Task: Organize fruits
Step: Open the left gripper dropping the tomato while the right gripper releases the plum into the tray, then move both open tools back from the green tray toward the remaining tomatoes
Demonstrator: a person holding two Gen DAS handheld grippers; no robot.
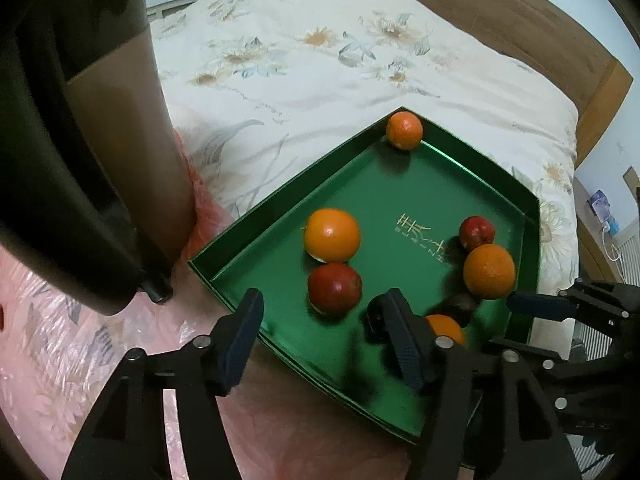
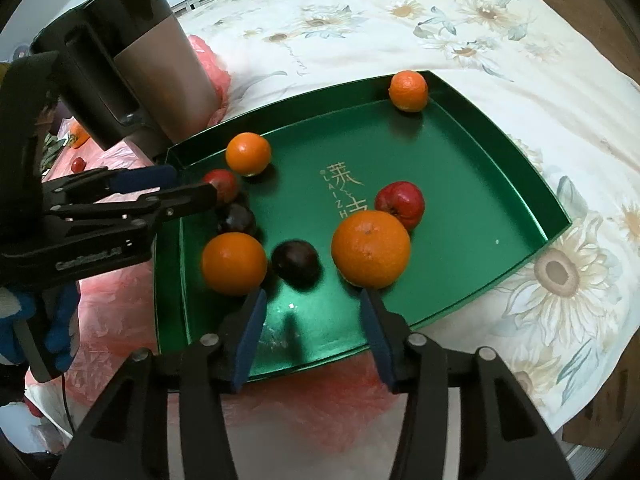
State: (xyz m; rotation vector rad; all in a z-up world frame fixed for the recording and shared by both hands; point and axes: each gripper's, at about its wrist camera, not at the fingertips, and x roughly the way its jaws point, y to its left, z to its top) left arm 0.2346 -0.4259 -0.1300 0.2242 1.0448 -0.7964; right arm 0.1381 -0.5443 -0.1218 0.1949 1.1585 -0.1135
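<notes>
Both tongs (image 1: 320, 312) (image 2: 314, 304) gape empty over the green tray (image 2: 500, 184).

Glossy green tray (image 2: 472, 168), dimpled orange peel (image 2: 371, 249), soft floral cloth quilt (image 2: 440, 24), crinkly pink plastic sheet (image 2: 108, 320)

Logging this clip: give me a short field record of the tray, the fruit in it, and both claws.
tray: green tray with gold lettering, resting on a floral bedspread
oranges: four, one alone in the far corner
red apples: two
dark fruits: two
left claw: open, over the near red apple, nothing gripped
right claw: open and empty, between two oranges
beside tray: dark kettle
</notes>
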